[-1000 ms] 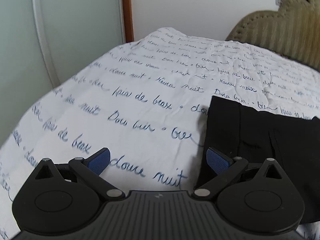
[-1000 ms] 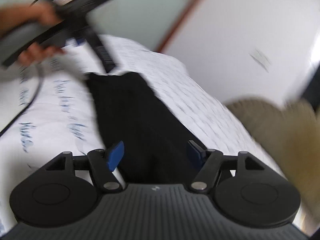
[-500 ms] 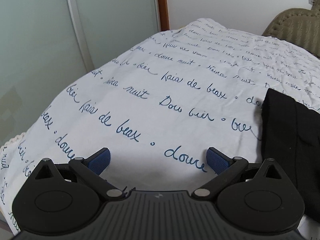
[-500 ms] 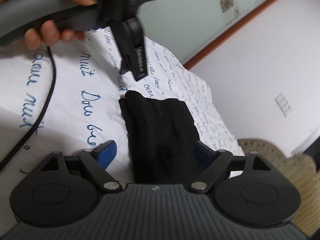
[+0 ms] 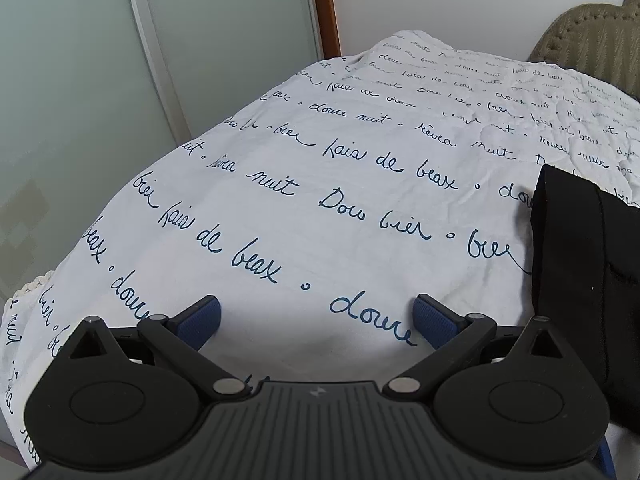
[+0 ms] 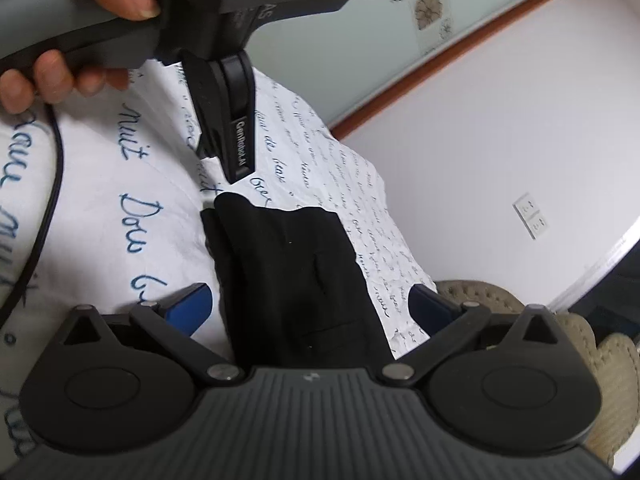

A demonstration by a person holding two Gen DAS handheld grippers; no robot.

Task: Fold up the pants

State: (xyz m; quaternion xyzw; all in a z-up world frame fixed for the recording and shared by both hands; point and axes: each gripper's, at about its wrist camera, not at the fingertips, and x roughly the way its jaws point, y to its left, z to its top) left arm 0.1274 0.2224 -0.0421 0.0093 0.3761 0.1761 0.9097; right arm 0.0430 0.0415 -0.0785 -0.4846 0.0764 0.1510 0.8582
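**Both claws apart, folded pants on the bed**

While your right claw (image 6: 310, 306) hangs low over the black pants (image 6: 296, 280), its blue fingertips (image 6: 192, 306) stand wide on either side of the cloth without pressing it; the jaws have just been opening; the pants lie folded in a dark block on the white bedsheet (image 6: 100, 208) with blue script, running from 6 o'clock toward 12 in that view; your left hand (image 6: 64, 28) at 11 o'clock grips the handle of the left claw (image 5: 316, 320), whose jaws stand apart over bare sheet with nothing between them; from the left wrist view the pants sit at 3 o'clock, just beside its right fingertip; a tufted beige headboard (image 5: 588, 44) shows at 1 o'clock.
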